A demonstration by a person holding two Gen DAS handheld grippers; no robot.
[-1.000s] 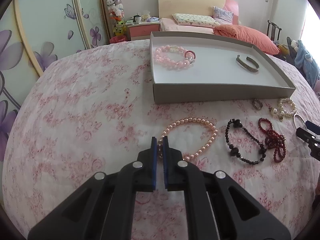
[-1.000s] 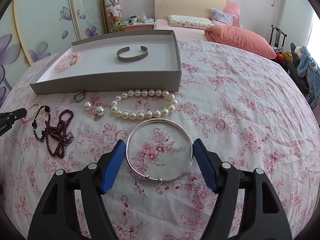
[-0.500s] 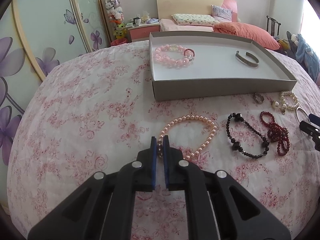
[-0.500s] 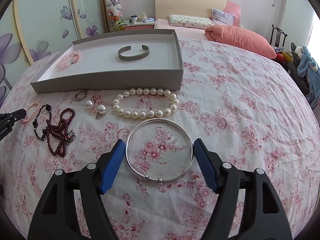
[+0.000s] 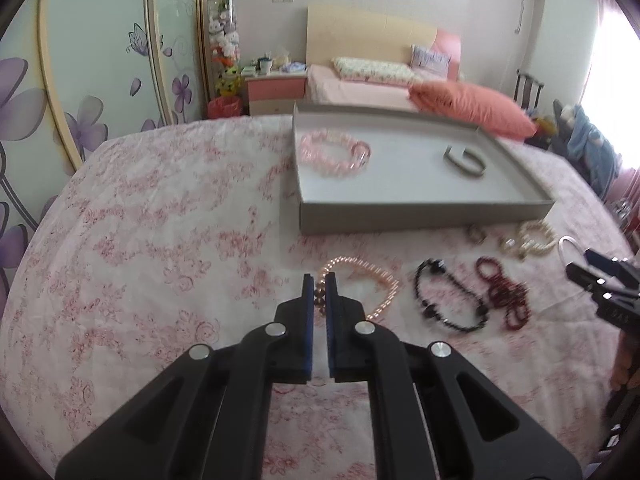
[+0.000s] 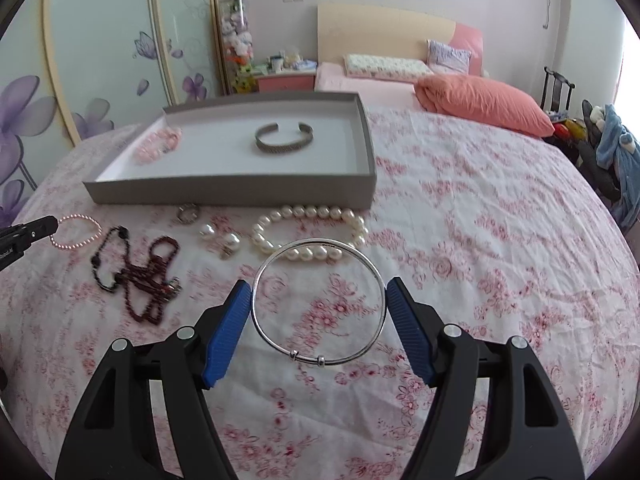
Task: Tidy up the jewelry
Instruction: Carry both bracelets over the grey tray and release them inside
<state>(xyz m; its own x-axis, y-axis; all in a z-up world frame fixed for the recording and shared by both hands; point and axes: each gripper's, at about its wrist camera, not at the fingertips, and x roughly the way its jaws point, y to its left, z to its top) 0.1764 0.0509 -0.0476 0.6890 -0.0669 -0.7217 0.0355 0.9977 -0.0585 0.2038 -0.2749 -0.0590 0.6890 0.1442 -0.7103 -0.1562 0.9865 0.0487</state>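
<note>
My left gripper (image 5: 319, 280) is shut on the pink pearl necklace (image 5: 372, 276) and holds it just above the floral bedspread; the necklace also shows in the right wrist view (image 6: 76, 230). My right gripper (image 6: 318, 286) is shut on the thin silver bangle (image 6: 320, 322) and holds it lifted off the bed. The grey tray (image 6: 240, 190) lies beyond, holding a pink bead bracelet (image 5: 334, 152) and a metal cuff (image 6: 284, 142).
On the bedspread in front of the tray lie a white pearl bracelet (image 6: 312, 226), pearl earrings (image 6: 218, 236), a ring (image 6: 188, 213), a black bead bracelet (image 5: 448, 296) and a dark red bead strand (image 5: 506, 292). A bed with an orange pillow (image 6: 480, 100) stands behind.
Both grippers have risen. The pink necklace hangs from my left jaws, and the silver bangle has come up off the bed in my right jaws.
</note>
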